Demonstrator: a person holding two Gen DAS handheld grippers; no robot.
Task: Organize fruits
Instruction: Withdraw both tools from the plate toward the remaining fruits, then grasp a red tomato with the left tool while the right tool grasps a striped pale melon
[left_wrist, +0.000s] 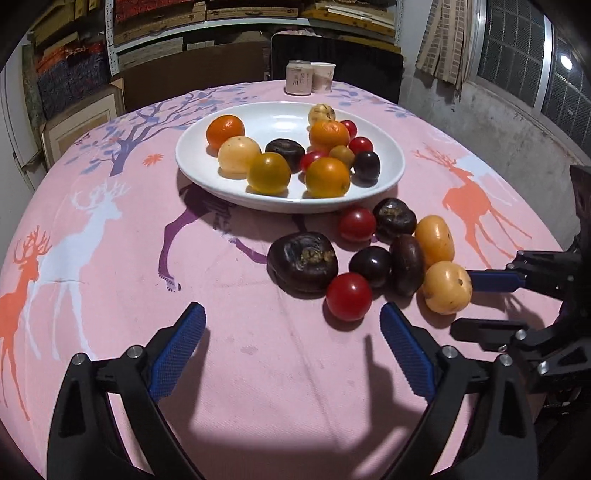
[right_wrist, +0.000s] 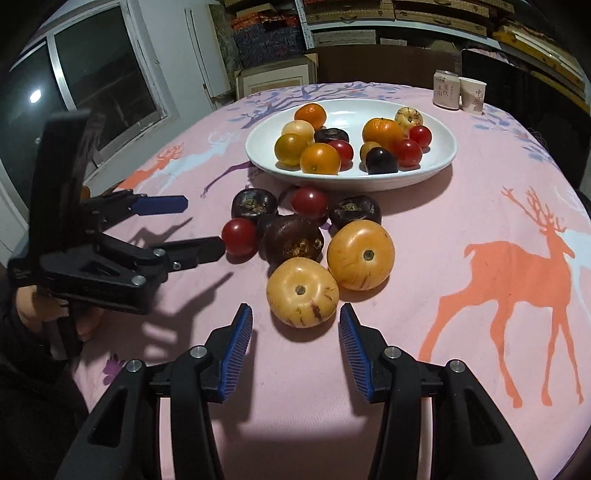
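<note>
Two tools over a pink deer-print bench (left_wrist: 110, 332). Left tool (left_wrist: 291, 328) spread wide, nothing between the pads. Right tool (right_wrist: 295, 328) partly apart, also holding nothing, though the pale yellow fruit (right_wrist: 302, 291) sits just ahead of its tips and nearly within the gap.

Loose fruit clustered on the cloth ahead of both tools: directly ahead and slightly right of the left tool, a red cherry tomato (left_wrist: 348, 296); just beyond that, a large dark wrinkled fruit (left_wrist: 302, 261). Just beyond the pale yellow fruit, to the right, a second, more orange fruit (right_wrist: 361, 255) touching it. Farther ahead, the white plate (left_wrist: 192, 166) already carrying over a dozen pieces.

Handling, as judged:
- Pale yellow fruit: smooth, glossy, flattened like a small pumpkin, probably light. Likely slippery, so best taken across the widest waist with pads square to the sides, stem dimple up. Needs a slightly wider opening than now.
- Cherry tomato: small, round, shiny; prone to rolling away or popping out of a pinch. Best gripped on the equator, gently, in case real and soft.
- Dark wrinkled fruit: matte, creased skin, better friction; broad, so needs nearly the full spread.

Neighbours touching one another, so a careless approach could nudge the cluster. Real or imitation fruit: cannot tell.
</note>
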